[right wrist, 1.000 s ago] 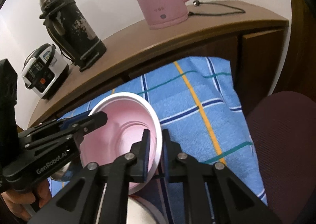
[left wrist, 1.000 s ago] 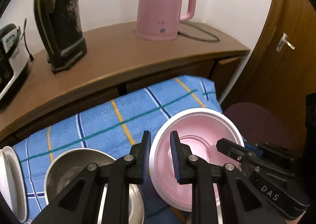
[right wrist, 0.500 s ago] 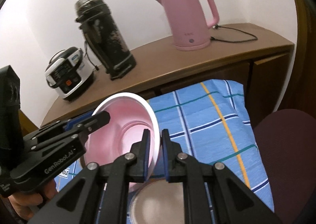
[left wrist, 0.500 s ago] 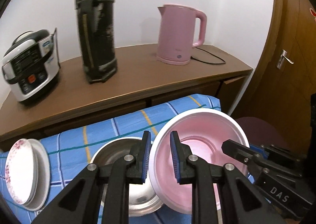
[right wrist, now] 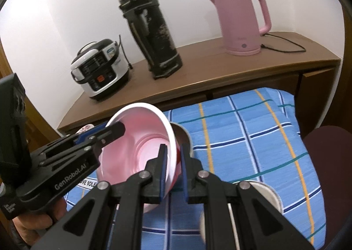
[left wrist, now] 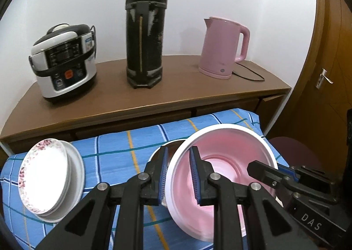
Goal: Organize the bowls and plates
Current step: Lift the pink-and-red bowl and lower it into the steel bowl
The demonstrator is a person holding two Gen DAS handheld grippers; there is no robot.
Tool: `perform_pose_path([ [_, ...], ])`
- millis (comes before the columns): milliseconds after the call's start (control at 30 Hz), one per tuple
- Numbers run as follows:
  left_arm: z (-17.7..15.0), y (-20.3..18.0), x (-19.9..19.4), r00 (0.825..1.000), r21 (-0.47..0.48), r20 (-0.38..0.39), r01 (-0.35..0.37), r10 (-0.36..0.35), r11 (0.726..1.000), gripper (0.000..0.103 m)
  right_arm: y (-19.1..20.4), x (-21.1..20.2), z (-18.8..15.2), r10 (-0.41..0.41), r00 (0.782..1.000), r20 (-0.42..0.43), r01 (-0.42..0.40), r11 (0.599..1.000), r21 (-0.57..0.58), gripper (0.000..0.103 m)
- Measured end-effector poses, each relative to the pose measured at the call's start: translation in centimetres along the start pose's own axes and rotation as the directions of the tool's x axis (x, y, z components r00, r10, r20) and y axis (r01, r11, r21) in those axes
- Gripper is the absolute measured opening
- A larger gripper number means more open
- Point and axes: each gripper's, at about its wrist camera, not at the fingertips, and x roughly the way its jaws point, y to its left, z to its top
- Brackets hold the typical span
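A pink bowl with a white rim point(left wrist: 222, 162) is held in the air between both grippers, above the blue checked cloth point(left wrist: 123, 148). My left gripper point(left wrist: 178, 175) is shut on its left rim. My right gripper point(right wrist: 173, 168) is shut on the opposite rim of the bowl point(right wrist: 143, 139). A steel bowl point(left wrist: 161, 153) stands on the cloth just behind and below it, mostly hidden. A stack of white plates point(left wrist: 50, 179), the top one flower-edged, lies at the left. Another steel bowl point(right wrist: 261, 192) sits low in the right wrist view.
A wooden sideboard point(left wrist: 154, 95) behind the cloth carries a rice cooker point(left wrist: 63, 60), a tall black flask point(left wrist: 145, 38) and a pink kettle point(left wrist: 222, 47) with its cord. A dark red chair seat point(right wrist: 330, 153) and a wooden door point(left wrist: 325, 73) are at the right.
Both grippers have lifted the pink bowl higher and drawn back. The sideboard's appliances and the plate stack have come into view, and the steel bowl is now behind the pink one.
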Motion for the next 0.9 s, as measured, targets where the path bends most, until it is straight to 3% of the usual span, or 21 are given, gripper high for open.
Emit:
perform_pose_path([
  [433,-0.6,2.9,0.0,1.000,-0.041,0.000,-0.021,0.021,0.999,0.022,3.0,1.4,-0.4,0.004,1.000,-0.006,-0.005,1.000,-0.031,0.012],
  [900,-0.4,2.5,4.4,0.998,-0.034,-0.065,-0.015,0.013,0.999,0.022,1.0,4.4,-0.1,-0.042,0.998,-0.052,0.042,0.999,0.001,0.012],
])
